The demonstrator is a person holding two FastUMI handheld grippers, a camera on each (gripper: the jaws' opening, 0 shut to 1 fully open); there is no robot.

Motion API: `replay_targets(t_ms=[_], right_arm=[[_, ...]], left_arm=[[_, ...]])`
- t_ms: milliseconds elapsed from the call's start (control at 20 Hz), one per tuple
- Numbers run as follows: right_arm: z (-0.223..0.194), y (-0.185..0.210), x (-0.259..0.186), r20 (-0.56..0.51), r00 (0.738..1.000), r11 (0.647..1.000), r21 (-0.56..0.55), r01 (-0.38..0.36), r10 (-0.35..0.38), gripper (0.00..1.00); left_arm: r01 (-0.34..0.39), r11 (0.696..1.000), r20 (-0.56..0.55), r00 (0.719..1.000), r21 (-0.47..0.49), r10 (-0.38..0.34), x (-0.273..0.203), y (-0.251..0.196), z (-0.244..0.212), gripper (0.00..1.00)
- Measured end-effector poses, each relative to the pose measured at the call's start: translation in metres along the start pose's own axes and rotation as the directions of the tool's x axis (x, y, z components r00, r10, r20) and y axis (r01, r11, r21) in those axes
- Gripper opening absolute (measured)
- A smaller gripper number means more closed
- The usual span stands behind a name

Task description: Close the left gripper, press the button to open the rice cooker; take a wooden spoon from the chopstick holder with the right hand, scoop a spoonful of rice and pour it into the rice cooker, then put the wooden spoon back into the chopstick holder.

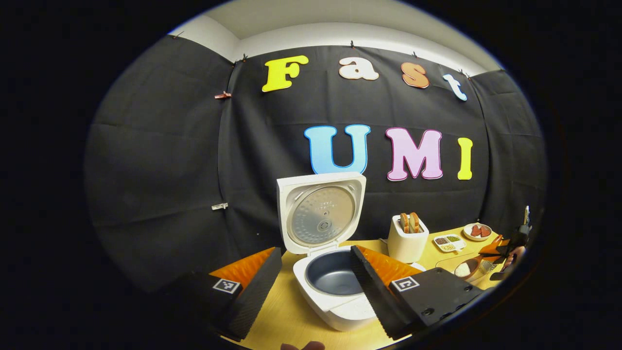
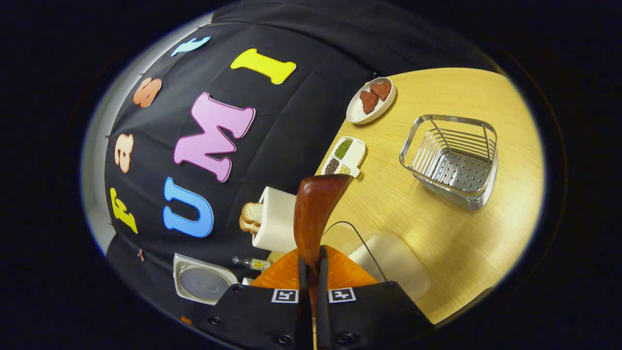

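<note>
The white rice cooker (image 1: 335, 311) stands open with its lid (image 1: 320, 214) upright and its dark inner pot (image 1: 330, 277) bare. My left gripper (image 1: 316, 253) is open, its fingers spread to either side of the cooker's front and touching nothing. My right gripper (image 2: 311, 260) is shut on the handle of the wooden spoon (image 2: 316, 209). The spoon's dark bowl points ahead, beside the glass bowl of white rice (image 2: 388, 262). The wire chopstick holder (image 2: 452, 160) sits on the table (image 2: 437, 233) with nothing in it. Far right in the left gripper view, the right gripper (image 1: 505, 248) holds the spoon (image 1: 469, 268) at the rice bowl.
A white toaster (image 1: 408, 238) with bread stands to the right of the cooker. Behind it are a small divided tray of spices (image 1: 447, 242) and a plate with red pieces (image 1: 477, 231). The black cloth wall runs close behind the table. A fingertip (image 1: 301, 346) shows at the bottom edge.
</note>
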State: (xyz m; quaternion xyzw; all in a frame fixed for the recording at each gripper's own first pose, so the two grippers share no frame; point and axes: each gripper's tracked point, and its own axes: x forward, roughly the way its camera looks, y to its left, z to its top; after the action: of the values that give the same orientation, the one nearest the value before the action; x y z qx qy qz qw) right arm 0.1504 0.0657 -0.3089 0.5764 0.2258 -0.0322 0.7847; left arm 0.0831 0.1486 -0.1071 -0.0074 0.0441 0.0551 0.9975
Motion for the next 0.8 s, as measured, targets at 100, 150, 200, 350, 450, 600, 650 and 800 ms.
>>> replay_targets(t_ms=[100, 150, 200, 350, 450, 600, 650, 800], right_arm=[[0.003, 0.007, -0.009, 0.001, 0.999, 0.998, 0.061, -0.032, 0.032, 0.08], [0.005, 0.012, -0.011, 0.006, 0.999, 0.996, 0.077, -0.044, 0.044, 0.08], [0.008, 0.018, -0.012, 0.012, 0.998, 0.994, 0.093, -0.059, 0.058, 0.08], [0.010, 0.046, -0.023, 0.004, 0.995, 0.984, 0.150, -0.095, 0.095, 0.08], [0.008, 0.067, -0.032, -0.002, 0.993, 0.982, 0.148, -0.119, 0.120, 0.07], [-0.003, 0.108, -0.038, -0.021, 0.986, 0.976, 0.147, -0.161, 0.166, 0.07], [-0.005, 0.118, -0.039, -0.024, 0.984, 0.973, 0.152, -0.171, 0.177, 0.07], [-0.022, 0.157, -0.039, -0.042, 0.975, 0.964, 0.168, -0.207, 0.216, 0.07]], left_arm=[[0.001, 1.000, 0.002, 1.000, -0.001, -0.001, -0.002, 0.000, 0.000, 0.97], [0.001, 1.000, 0.002, 1.000, -0.003, -0.001, -0.003, 0.001, -0.001, 0.97], [0.004, 1.000, 0.001, 1.000, -0.007, -0.004, -0.003, 0.000, -0.002, 0.97], [0.005, 1.000, -0.002, 1.000, -0.019, -0.005, -0.004, 0.001, -0.004, 0.97], [0.006, 1.000, 0.002, 1.000, -0.021, -0.006, -0.005, 0.003, -0.005, 0.97], [0.004, 1.000, 0.003, 1.000, -0.020, -0.004, -0.004, 0.008, -0.007, 0.97], [0.001, 1.000, 0.002, 1.000, -0.022, -0.001, -0.004, 0.010, -0.007, 0.97], [-0.011, 0.999, -0.005, 1.000, -0.035, 0.010, -0.005, 0.016, -0.012, 0.97]])
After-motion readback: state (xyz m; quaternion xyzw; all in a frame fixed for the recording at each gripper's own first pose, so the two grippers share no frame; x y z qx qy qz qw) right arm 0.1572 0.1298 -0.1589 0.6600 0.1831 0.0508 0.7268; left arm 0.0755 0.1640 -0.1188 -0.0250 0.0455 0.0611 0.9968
